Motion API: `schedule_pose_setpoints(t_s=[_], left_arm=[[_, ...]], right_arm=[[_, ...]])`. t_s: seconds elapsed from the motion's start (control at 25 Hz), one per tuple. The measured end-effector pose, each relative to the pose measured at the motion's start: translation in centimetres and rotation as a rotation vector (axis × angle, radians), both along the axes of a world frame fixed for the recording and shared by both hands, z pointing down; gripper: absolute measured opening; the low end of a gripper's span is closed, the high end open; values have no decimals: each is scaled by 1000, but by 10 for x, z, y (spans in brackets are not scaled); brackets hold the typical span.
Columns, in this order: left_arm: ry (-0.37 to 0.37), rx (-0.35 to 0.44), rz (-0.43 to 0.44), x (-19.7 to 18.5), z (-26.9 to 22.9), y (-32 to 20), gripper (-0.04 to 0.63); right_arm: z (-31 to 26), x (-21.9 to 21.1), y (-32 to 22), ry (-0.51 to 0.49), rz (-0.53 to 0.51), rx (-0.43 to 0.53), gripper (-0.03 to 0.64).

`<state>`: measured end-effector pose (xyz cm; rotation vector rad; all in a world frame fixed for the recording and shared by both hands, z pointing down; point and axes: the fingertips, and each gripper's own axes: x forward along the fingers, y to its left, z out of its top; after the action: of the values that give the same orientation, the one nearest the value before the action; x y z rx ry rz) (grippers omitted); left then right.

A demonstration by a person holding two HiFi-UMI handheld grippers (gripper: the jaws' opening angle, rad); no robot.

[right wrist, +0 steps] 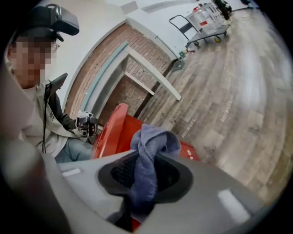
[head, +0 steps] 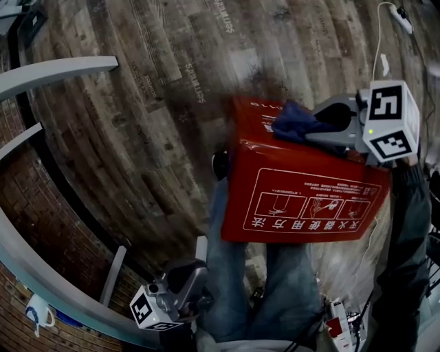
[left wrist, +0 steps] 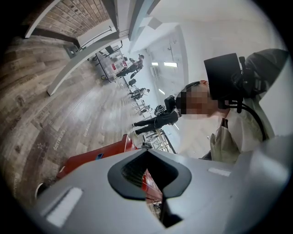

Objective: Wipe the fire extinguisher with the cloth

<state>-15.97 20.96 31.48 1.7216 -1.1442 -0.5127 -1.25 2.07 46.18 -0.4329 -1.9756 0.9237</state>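
- One red fire extinguisher box [head: 302, 199] sits right of centre, toward 3 o'clock, with its long axis running 9 to 3.
- One blue cloth [head: 297, 120] lies on its top, clamped in the right tool [head: 313, 129].
- The left tool [head: 191, 276] is at 7 o'clock, jaws barely apart and empty.

Plank floor carrying a few loose things.
The wooden floor [head: 137, 103] is stretching out in grey-brown planks with pale print on them. A white cable [head: 379, 41] is trailing over it at the far right, running up to a white power strip [head: 401, 18]. A shoe [head: 219, 165] is standing on it beside the red box [head: 302, 196]; whether that box is resting on the floor cannot be told. Far off, a cart [right wrist: 208, 20] is standing on the planks.
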Motion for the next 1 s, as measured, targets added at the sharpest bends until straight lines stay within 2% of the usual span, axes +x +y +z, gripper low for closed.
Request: schedule_pose_setpoints(t_s=[0.12,0.2,0.28,0.44,0.52,0.6,0.72,0.8,0.88,1.0], left_arm=[[1,8,11,7,1,-10,3],[-3,10,22,12,1,-17,3],[-18,14,40,17,-1,-25,3],[-35,18,72,29,-7,-37,3],[-45,25,79,36,-8,-43,3],[-41,29,83,44,-8,-46,3],[-22,29,101,59,-9,-46,3],[-17,33,112,65,-10,-42,3],[-21,39,113,65,-10,-39,3],[-25,28,103,63,-9,-34,3]], right_arm=[[15,70,-5,138,23,-17,91],[20,112,-12,204,43,47,91],[10,141,-32,210,130,212,91],[-76,153,-63,84,452,609,91],[-114,143,-34,27,515,690,91],[-122,130,21,35,490,674,91],[-103,109,109,88,372,552,91],[-104,89,138,23,358,508,93],[-113,76,147,-29,364,515,130],[-134,60,150,-99,347,553,258]])
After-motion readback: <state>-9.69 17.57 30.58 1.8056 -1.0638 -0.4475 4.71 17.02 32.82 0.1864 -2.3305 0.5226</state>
